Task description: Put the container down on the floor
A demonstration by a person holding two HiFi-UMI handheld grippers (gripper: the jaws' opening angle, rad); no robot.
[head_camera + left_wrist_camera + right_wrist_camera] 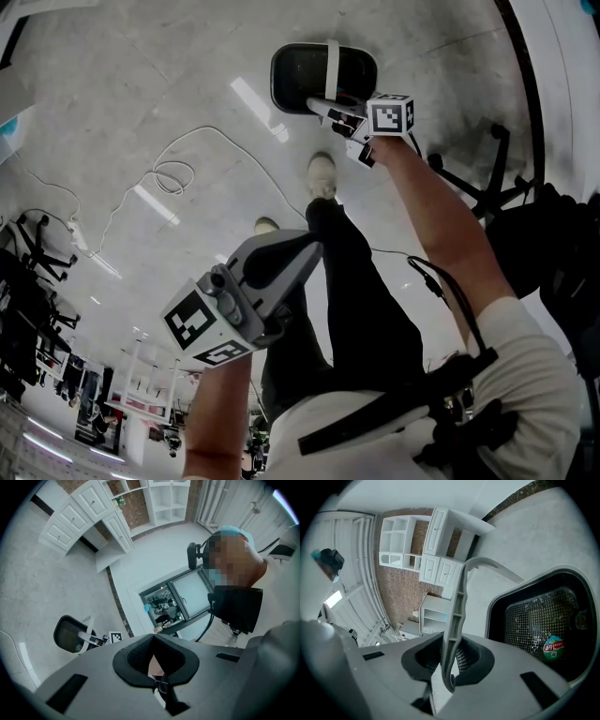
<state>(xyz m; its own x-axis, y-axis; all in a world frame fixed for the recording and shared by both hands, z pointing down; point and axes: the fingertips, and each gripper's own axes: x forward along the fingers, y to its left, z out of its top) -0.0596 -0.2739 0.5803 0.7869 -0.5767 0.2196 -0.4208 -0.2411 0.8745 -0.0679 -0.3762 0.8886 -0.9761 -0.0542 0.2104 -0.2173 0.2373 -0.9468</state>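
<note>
Right tool (449, 665) grips container (529, 620) (left tool (157, 667) closed).

One container (291, 66); two hand-held grippers (left hand-held gripper (305, 253), right hand-held gripper (323, 108))

Right gripper (345, 117) jaws grip the white handle (332, 58) of the dark container (298, 80), just beyond the jaws, over the grey floor (112, 84). Left gripper (302, 249) jaws are beside the trouser leg (361, 281). Cable (173, 174) lies left of the jaws.
</note>
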